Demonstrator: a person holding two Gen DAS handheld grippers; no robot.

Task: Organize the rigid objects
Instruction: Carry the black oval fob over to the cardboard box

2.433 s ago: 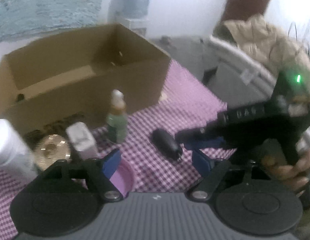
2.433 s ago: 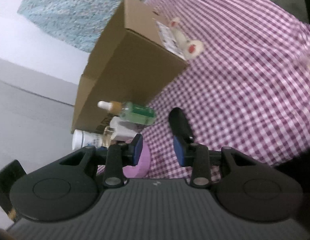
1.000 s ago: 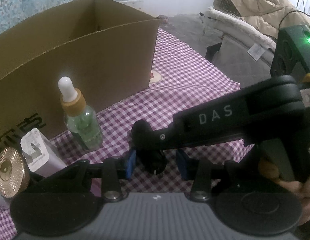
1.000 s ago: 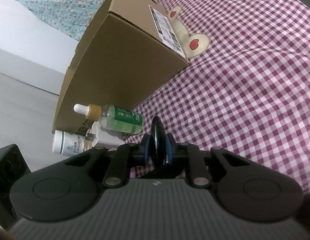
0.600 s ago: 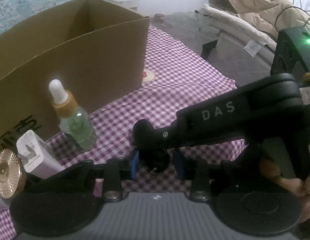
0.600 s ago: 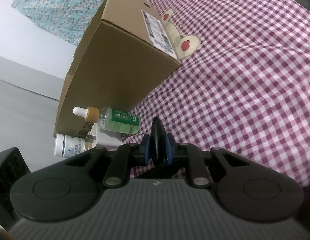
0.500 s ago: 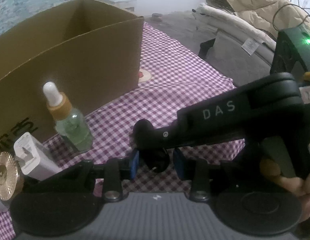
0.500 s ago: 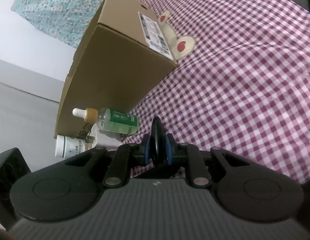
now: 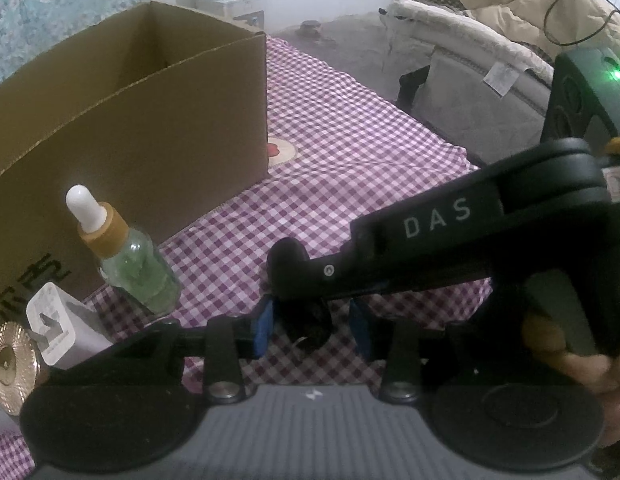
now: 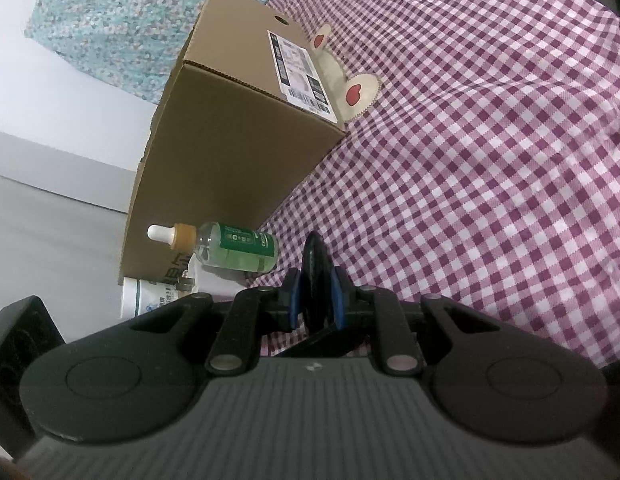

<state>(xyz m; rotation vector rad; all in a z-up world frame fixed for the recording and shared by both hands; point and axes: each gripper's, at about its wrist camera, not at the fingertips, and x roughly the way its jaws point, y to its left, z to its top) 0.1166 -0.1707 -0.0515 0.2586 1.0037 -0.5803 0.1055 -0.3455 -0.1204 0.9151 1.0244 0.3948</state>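
A small black oblong object (image 10: 315, 264) stands on edge between the blue pads of my right gripper (image 10: 315, 304), which is shut on it above the purple checked cloth (image 10: 490, 160). In the left wrist view the right gripper's fingers (image 9: 390, 256) reach in from the right. The black object (image 9: 310, 328) hangs under their tip, inside my left gripper (image 9: 310, 324). The left jaws are opening, and a gap shows between each pad and the object. The open cardboard box (image 9: 150, 120) stands behind on the left.
In front of the box stand a green dropper bottle (image 9: 138, 276), a white charger (image 9: 66, 328) and a gold round cap (image 9: 6, 364). A white bottle (image 10: 150, 296) lies by them. A person's hand (image 9: 570, 352) holds the right gripper. A bed with beige quilt (image 9: 490, 20) lies beyond the cloth.
The black object lay on the cloth between open right jaws; now the right gripper is shut on it. The left gripper has come in around it, and the box has drifted left in its view.
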